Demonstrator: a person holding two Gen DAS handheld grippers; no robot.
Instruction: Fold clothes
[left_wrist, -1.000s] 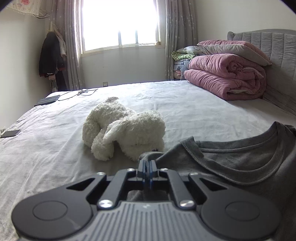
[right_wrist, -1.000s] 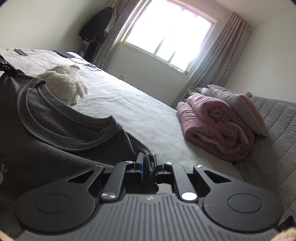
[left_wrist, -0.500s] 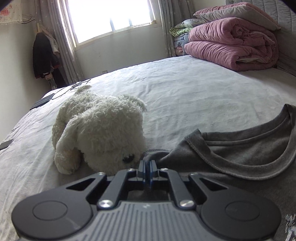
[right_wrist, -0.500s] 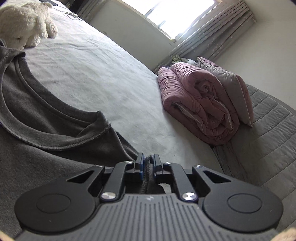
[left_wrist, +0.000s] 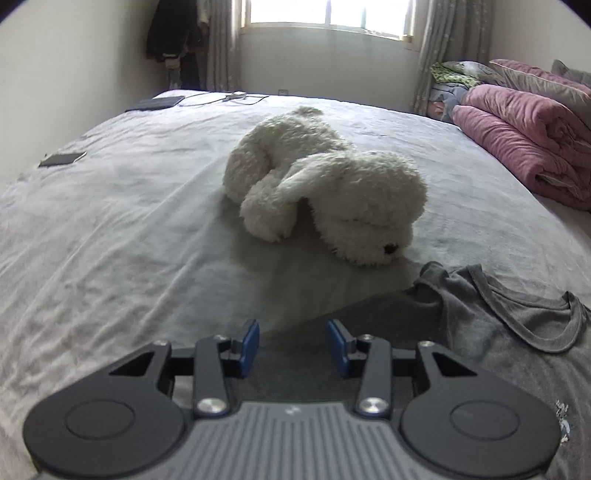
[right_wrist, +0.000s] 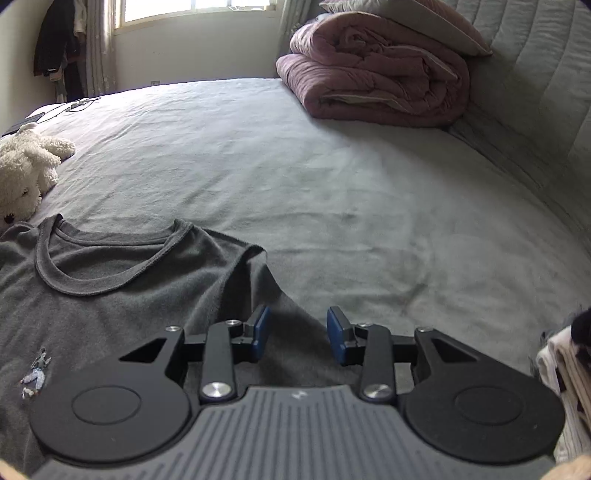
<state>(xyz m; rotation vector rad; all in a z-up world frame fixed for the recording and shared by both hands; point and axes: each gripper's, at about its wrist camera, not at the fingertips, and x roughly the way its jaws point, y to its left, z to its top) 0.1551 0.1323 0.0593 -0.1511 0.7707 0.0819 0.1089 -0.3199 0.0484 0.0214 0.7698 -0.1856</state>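
Observation:
A dark grey T-shirt (left_wrist: 509, 343) (right_wrist: 122, 295) lies spread flat on the pale grey bed sheet (left_wrist: 110, 240) (right_wrist: 332, 177), collar towards the window. My left gripper (left_wrist: 291, 343) hovers over the shirt's left shoulder edge. Its jaws are opening, and the cloth lies below them, untouched by the blue pads (left_wrist: 249, 345). My right gripper (right_wrist: 298, 334) hovers over the right shoulder and sleeve. Its jaws are opening too, with no cloth pinched between the blue pads (right_wrist: 338, 334).
A white plush dog (left_wrist: 325, 184) (right_wrist: 22, 173) lies just beyond the shirt's left shoulder. A folded pink quilt (right_wrist: 376, 70) (left_wrist: 524, 140) and pillows sit by the padded headboard (right_wrist: 535, 74). A phone (left_wrist: 61, 159), a dark flat device (left_wrist: 155, 103) and cables (left_wrist: 229, 98) lie at the far edge. Striped fabric (right_wrist: 561, 373) shows at the right.
Both grippers held the shirt's shoulders pinched; now both have let go and opened. The shirt has dropped flat on the sheet, and both grippers have pulled back from the plush dog.

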